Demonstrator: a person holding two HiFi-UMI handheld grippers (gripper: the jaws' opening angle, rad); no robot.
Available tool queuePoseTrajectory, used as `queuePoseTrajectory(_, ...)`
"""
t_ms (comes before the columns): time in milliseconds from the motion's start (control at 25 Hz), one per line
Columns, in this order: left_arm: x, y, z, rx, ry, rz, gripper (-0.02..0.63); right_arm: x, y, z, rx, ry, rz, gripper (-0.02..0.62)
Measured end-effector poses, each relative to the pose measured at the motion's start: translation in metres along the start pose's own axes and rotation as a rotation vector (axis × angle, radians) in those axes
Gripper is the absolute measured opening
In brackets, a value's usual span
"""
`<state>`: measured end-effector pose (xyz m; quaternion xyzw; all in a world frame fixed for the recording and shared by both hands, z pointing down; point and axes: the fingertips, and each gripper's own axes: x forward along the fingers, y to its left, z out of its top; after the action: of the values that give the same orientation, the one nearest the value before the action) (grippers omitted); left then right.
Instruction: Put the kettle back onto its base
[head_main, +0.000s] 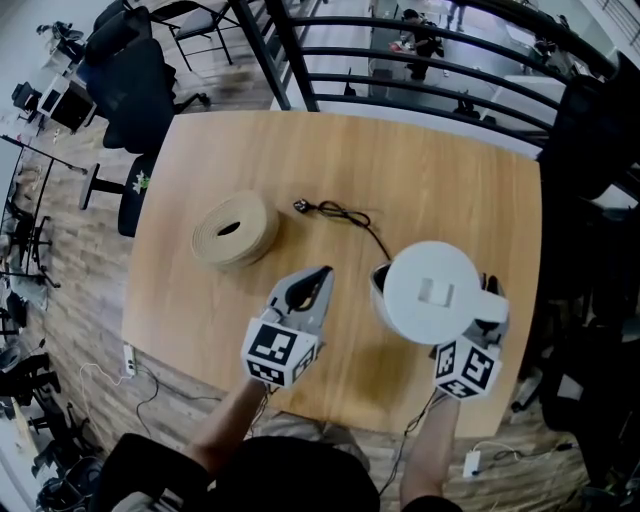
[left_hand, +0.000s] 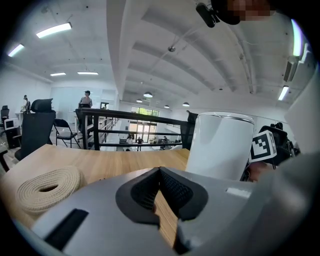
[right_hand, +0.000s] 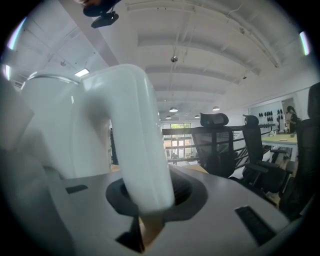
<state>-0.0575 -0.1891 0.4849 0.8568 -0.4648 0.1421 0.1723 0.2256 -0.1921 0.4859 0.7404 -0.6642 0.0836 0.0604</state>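
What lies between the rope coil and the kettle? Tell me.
A black cord and the left gripper's tips lie there; the head view shows both.

Your left gripper (head_main: 318, 275): jaws together, empty, tilted slightly down | your right gripper (head_main: 487, 300): clamped on the kettle handle (right_hand: 137, 150) | both forearms (head_main: 228, 425) stretched forward, side by side.

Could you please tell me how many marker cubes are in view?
2: the left cube over the table's front edge, and the right cube just below the kettle in the head view. None seems hidden.
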Motion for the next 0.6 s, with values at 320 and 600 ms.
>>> queuePoseTrajectory(320, 0.007, 0.002, -0.008, 0.001, 0.018, -0.005, 0.002, 0.009, 0.0, -0.011, -0.012, 0.003, 0.003, 0.063)
queuePoseTrajectory(600, 0.011, 0.004, -0.015, 0.001, 0.03, -0.004, 0.002, 0.014, 0.003, -0.022, -0.013, 0.012, 0.01, 0.063)
